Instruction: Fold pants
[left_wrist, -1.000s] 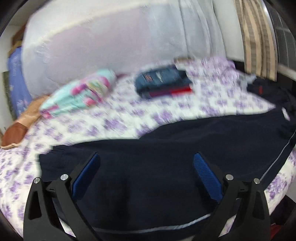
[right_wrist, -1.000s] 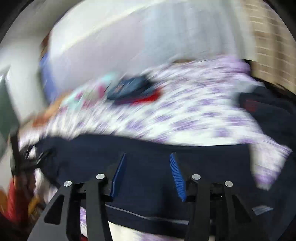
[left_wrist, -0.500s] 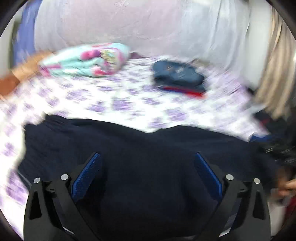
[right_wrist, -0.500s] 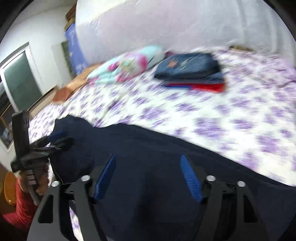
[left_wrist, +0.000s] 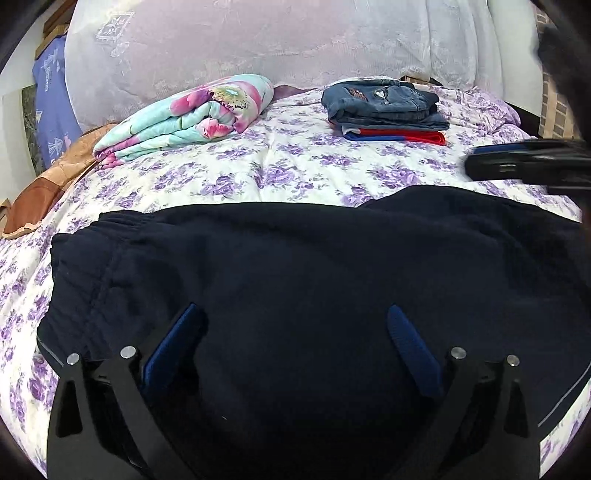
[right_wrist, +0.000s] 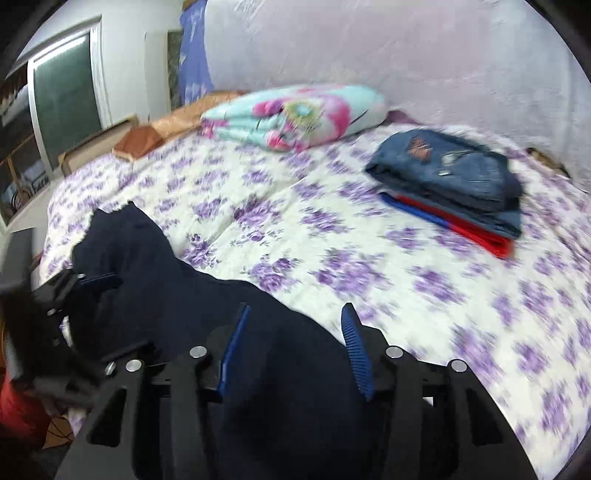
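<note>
The dark navy pants (left_wrist: 295, 280) lie spread flat across the near side of the bed, waistband to the left; they also show in the right wrist view (right_wrist: 192, 306). My left gripper (left_wrist: 291, 321) is open, its blue pads wide apart just above the cloth, holding nothing. My right gripper (right_wrist: 295, 317) is open over the right edge of the pants; it also shows at the right edge of the left wrist view (left_wrist: 524, 162). The left gripper shows at the left in the right wrist view (right_wrist: 66, 291).
The bed has a purple floral cover (left_wrist: 288, 166). A rolled floral blanket (left_wrist: 184, 114) lies at the back left. A stack of folded jeans over red and blue clothes (left_wrist: 388, 110) lies at the back right. A window (right_wrist: 62, 110) is at the left.
Both grippers have swung to new viewpoints over the pants. The pants now lie flatter and fill the near part of the left view. Both grippers stay open.
</note>
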